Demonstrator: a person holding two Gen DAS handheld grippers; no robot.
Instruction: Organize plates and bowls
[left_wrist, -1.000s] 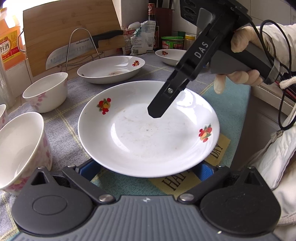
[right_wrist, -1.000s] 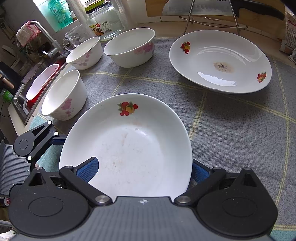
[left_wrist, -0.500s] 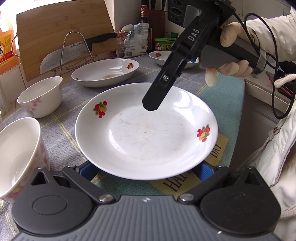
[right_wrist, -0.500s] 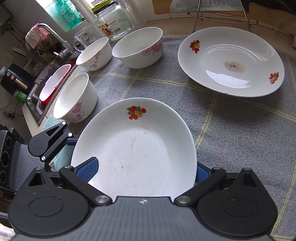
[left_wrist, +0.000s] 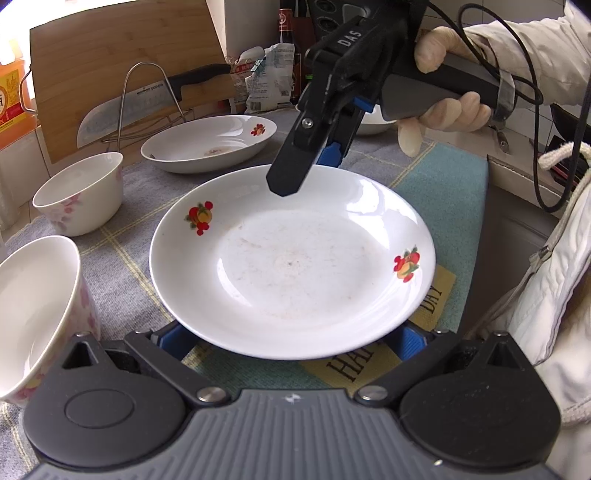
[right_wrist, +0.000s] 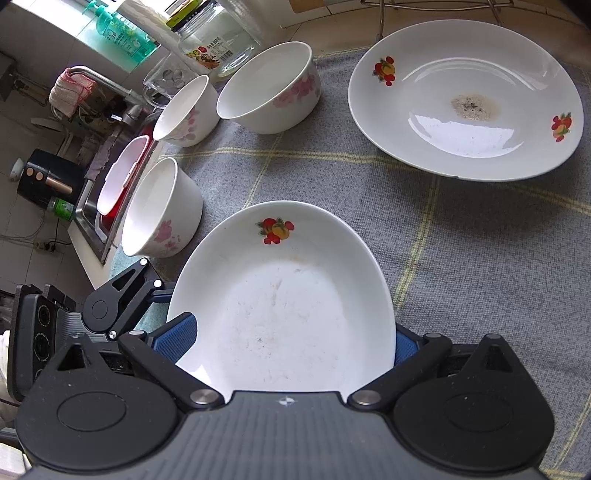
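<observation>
White plate (left_wrist: 291, 266) btwn both grippers' jaws, above cloth (right_wrist: 461, 258).

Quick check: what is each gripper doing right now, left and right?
Left gripper: jaws wide at the rim of the white ceramic fruit-print plate; grip cannot be told.
Right gripper: jaws wide around the same plate; grip cannot be told.

Grey checked cloth (right_wrist: 480, 258) over counter; pale bamboo cutting board (left_wrist: 122, 62) against wall; steel sink (right_wrist: 88, 206) at counter end; bright daylight, probably window, behind green bottle (right_wrist: 118, 33).
</observation>
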